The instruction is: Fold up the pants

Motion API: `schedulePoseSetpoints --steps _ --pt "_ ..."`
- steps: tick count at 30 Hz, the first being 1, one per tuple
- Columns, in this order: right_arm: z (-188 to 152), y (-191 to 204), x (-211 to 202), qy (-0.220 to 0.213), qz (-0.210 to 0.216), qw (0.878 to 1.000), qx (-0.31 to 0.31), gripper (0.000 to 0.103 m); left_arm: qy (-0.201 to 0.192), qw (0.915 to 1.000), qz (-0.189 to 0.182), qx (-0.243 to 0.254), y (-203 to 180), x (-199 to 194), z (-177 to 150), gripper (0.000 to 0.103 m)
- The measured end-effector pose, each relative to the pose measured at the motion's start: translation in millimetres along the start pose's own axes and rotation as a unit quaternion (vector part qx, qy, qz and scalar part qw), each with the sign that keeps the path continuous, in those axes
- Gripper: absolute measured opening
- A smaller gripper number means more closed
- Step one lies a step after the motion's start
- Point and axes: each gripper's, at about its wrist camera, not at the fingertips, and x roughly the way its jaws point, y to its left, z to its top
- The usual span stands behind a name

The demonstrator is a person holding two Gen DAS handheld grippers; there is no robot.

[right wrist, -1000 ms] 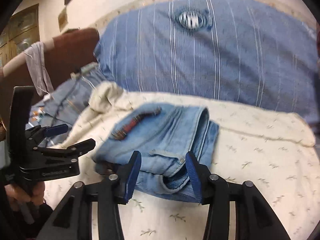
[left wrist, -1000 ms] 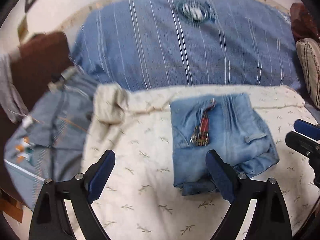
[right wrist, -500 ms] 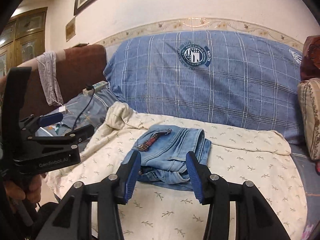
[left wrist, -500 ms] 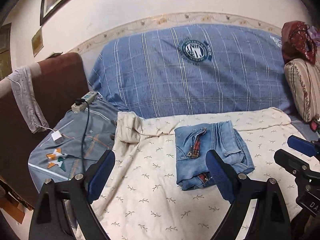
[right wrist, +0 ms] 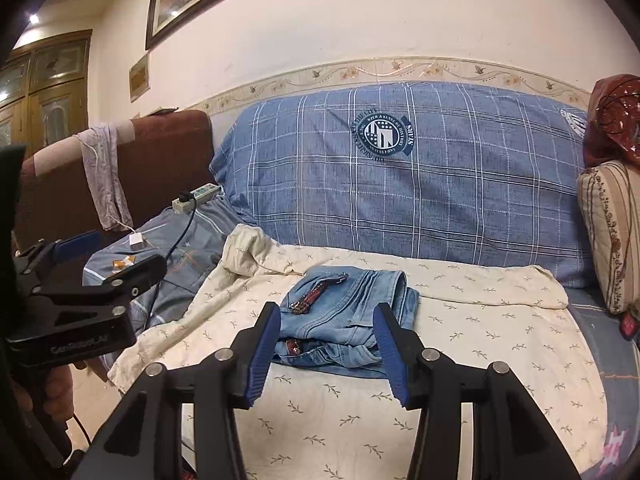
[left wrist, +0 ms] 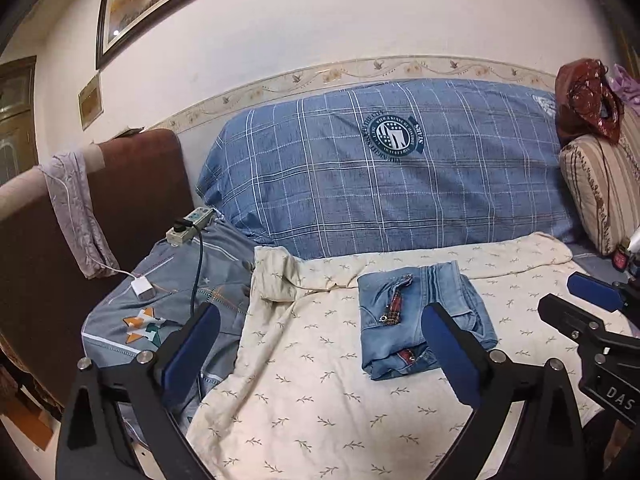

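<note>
The light blue jeans [left wrist: 376,340] lie folded into a small square on a cream leaf-print sheet [left wrist: 320,408], with a red plaid belt showing on top. My left gripper [left wrist: 320,320] hangs above and in front of them; its jaws are opening wide and hold nothing. In the right wrist view the jeans [right wrist: 344,308] sit beyond my right gripper [right wrist: 327,316], which is open about halfway and empty. Each gripper shows in the other's view: the right gripper [left wrist: 576,296] at the right edge, the left gripper [right wrist: 104,256] at the left edge, held by a hand.
A blue plaid cushion [left wrist: 380,184] backs the sofa. A power strip [left wrist: 190,222] with a black cable and a white charger [left wrist: 142,286] lie on the grey-blue cover at left. A brown armrest [left wrist: 132,200] stands at left, a striped pillow [left wrist: 600,200] at right.
Both grippers have pulled back and risen away from the folded jeans, which now look smaller and farther off. The left jaws stand a little wider. The jeans have not moved.
</note>
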Motion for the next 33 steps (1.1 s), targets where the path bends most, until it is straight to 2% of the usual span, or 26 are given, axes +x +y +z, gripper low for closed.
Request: schedulePoseSetpoints --steps 4,12,20,33 --pt "0.4 2.8 -4.2 -0.008 -0.009 1.0 0.004 0.052 0.007 0.9998 -0.011 -0.018 7.1 -2.6 -0.6 0.101" --pt "3.7 7.2 -4.5 -0.012 -0.01 1.0 0.005 0.055 0.028 0.999 -0.005 -0.035 18.5 1.9 -4.0 0.101" --pt "-1.2 13.0 1.5 -0.006 -0.011 1.0 0.004 0.055 0.029 0.9989 -0.016 -0.032 21.7 4.3 -6.7 0.101" --pt "-5.4 8.8 11.9 0.008 -0.009 1.0 0.008 0.055 0.033 0.9987 -0.013 -0.038 24.1 11.4 -4.2 0.101"
